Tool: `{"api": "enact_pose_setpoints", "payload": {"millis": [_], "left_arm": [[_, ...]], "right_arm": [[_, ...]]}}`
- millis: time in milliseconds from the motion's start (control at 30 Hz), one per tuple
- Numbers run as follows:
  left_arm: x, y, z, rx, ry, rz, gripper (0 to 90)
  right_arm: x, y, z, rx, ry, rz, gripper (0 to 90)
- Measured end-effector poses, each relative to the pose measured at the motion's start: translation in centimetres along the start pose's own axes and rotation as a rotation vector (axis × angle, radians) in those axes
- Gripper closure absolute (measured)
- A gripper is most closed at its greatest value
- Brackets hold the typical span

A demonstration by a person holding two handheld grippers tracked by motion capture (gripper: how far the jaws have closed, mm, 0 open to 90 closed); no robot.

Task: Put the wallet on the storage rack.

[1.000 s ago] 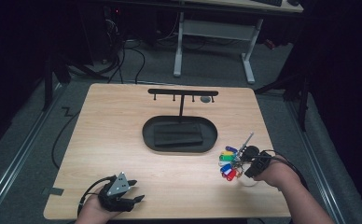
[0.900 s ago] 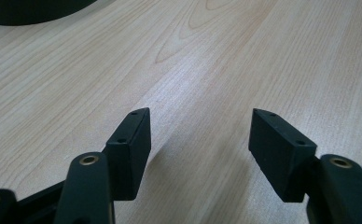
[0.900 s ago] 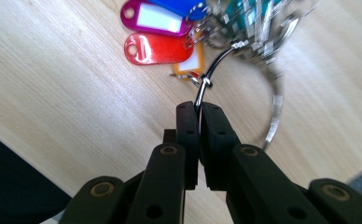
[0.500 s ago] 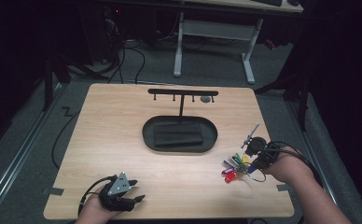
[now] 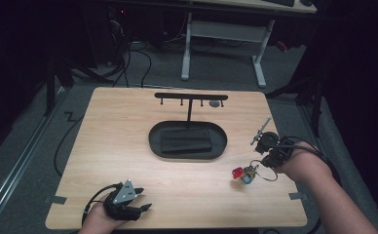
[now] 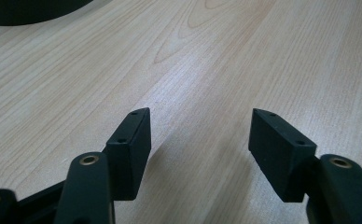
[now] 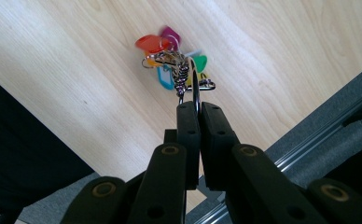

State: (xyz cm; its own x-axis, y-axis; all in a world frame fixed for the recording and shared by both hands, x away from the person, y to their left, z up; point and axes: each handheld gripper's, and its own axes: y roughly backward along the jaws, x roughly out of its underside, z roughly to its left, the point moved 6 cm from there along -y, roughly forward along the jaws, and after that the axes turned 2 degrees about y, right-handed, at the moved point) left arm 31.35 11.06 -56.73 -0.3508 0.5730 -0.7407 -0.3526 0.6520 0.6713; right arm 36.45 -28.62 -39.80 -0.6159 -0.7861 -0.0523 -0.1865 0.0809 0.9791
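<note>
A bunch of coloured key tags on a metal ring hangs just above the wooden table at the right. My right gripper is shut on that ring, and the tags dangle below it. A black oval tray with a T-shaped hook stand sits at the table's middle. My left gripper rests open near the front left edge, with bare wood between its fingers.
A dark flat block lies inside the tray. A small round object rests near the stand's right end. White desk legs and cables stand on the floor beyond the table. The table's right edge is close to my right hand.
My right gripper has drawn back toward the right and lifted the key tag bunch off the table, so the tags now hang bunched together. The left gripper has stayed still.
</note>
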Motion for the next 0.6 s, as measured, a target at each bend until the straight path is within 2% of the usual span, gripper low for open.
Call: {"api": "enact_pose_setpoints", "payload": {"millis": [300, 600], "left_arm": [[0.0, 0.0, 0.0, 0.001, -0.001, 0.0, 39.6], [0.0, 0.1, 0.1, 0.002, 0.002, -0.002, 39.6]], "right_arm": [[-0.9, 1.7, -0.5, 0.01, -0.007, -0.015, 87.9], [-1.9, 3.1, -1.3, 0.003, -0.035, -0.049, 87.9]]}}
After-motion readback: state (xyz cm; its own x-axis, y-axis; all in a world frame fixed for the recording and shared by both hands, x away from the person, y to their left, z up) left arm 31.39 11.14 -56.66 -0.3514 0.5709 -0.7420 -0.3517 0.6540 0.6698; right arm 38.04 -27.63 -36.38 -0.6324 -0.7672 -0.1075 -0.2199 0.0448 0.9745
